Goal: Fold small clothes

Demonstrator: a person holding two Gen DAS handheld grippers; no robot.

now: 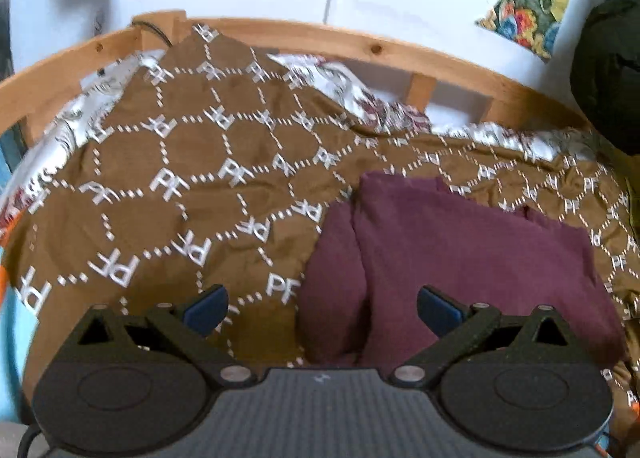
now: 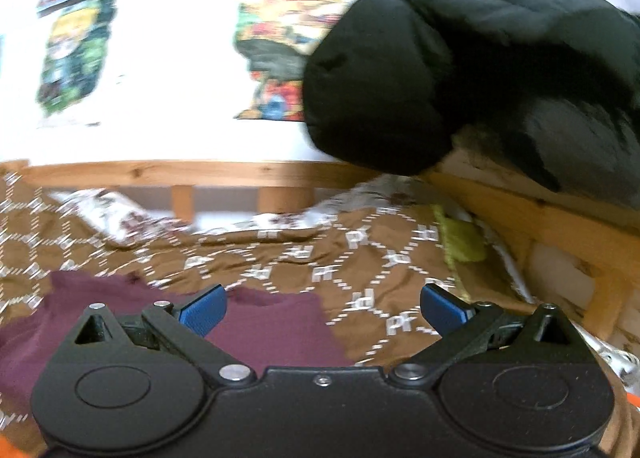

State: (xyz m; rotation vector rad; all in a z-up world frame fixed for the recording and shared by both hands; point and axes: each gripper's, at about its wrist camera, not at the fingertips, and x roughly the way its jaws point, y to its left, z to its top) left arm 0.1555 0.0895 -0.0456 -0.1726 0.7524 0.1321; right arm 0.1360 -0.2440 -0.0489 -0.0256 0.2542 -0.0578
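Note:
A maroon garment [image 1: 460, 258] lies in folds on the brown patterned bedspread [image 1: 200, 161], to the right of centre in the left wrist view. My left gripper [image 1: 322, 308] hovers open over its near left edge, blue pads wide apart and holding nothing. The right wrist view shows the same maroon garment [image 2: 272, 322] at lower left, partly behind the gripper body. My right gripper [image 2: 323, 308] is open above the garment's right edge and the bedspread [image 2: 360, 258], with nothing between its fingers.
A wooden bed rail [image 1: 360, 41] runs along the far side, a white wall with colourful posters [image 2: 76, 49] behind it. A black padded jacket [image 2: 460, 69] hangs over the right rail. A white patterned sheet [image 1: 360, 93] and a yellow-green cloth [image 2: 460, 242] lie near the edges.

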